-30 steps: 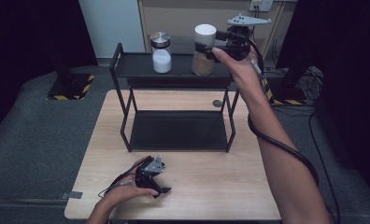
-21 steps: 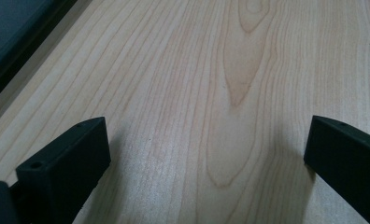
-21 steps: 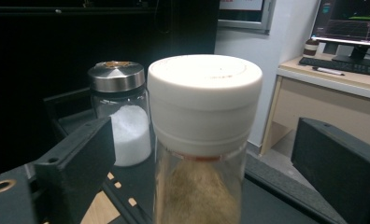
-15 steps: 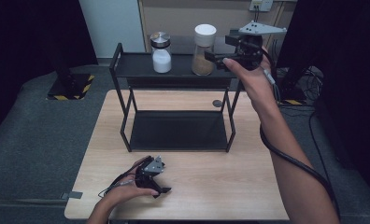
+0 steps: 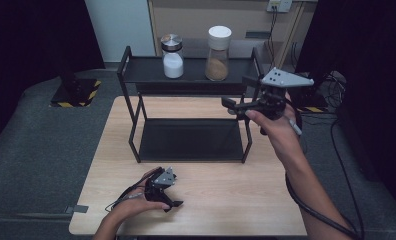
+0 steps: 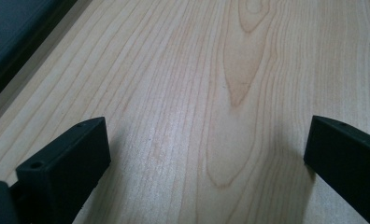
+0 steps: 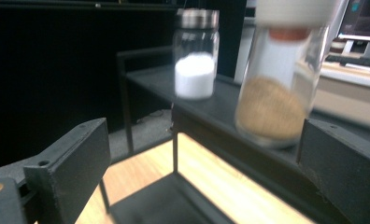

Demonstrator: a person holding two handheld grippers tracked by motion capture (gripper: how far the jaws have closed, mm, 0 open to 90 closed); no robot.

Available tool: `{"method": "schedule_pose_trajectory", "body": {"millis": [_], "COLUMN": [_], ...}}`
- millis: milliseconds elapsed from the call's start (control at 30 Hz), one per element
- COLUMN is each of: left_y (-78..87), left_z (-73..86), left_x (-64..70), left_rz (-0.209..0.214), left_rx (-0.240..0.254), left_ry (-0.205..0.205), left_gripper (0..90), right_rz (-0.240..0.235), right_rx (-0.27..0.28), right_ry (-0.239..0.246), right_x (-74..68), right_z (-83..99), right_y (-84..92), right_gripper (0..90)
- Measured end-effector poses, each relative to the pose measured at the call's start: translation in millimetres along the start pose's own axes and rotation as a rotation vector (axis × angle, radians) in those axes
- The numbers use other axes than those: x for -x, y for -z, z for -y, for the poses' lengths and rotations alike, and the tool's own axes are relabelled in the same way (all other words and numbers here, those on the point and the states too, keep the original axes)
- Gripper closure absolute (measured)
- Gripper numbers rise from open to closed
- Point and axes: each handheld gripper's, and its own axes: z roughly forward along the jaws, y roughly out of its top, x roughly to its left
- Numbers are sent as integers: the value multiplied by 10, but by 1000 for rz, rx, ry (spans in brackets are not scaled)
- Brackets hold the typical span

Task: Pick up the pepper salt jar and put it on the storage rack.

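A black two-tier rack [image 5: 131, 107] stands on the wooden table [image 5: 236, 195]. On its top shelf are a silver-lidded jar of white powder [image 5: 172, 56] and, to its right, a taller white-lidded jar of brown grains [image 5: 218, 54]. My right gripper [image 5: 236, 92] hovers open in front of the rack's right end, below and right of the brown jar, touching nothing. Its own view looks between the open jaws [image 7: 204, 140] at the white-powder jar [image 7: 195, 56] and the blurred brown jar [image 7: 276, 79]. My left gripper [image 5: 170, 200] rests open on the table near the front edge, bare wood between its jaws [image 6: 206, 135].
The rack's lower shelf [image 5: 191, 140] is a dark flat plate. A black-and-yellow striped block [image 5: 76, 90] sits on the grey floor at left. Cables [image 5: 336, 90] lie on the floor at right. A strip of tape [image 5: 78, 209] marks the table's front left corner.
My right gripper was up at the brown jar on the top shelf; it has drawn back toward the person and lower, leaving the jar standing. The left gripper has not moved.
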Motion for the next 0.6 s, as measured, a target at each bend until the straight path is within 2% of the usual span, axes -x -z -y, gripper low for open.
{"method": "schedule_pose_trajectory", "body": {"millis": [167,333,433,600], "left_y": [0,1,1,-1], "left_z": [0,-1,-1,2], "left_x": [1,1,1,4], "left_rz": [-1,-1,-1,-2], "left_rx": [0,0,0,1], "left_ry": [-1,-1,-1,0], "left_gripper": [0,0,0,0], "right_rz": [-6,-31,-51,-90], "right_rx": [-21,-54,-86,-157], "right_ry": [-13,1,16,9], "right_x": [-75,-183,-241,-327], "right_z": [243,511,675,1026], "right_y": [84,145,150,168], "right_gripper": [32,30,29,31]}}
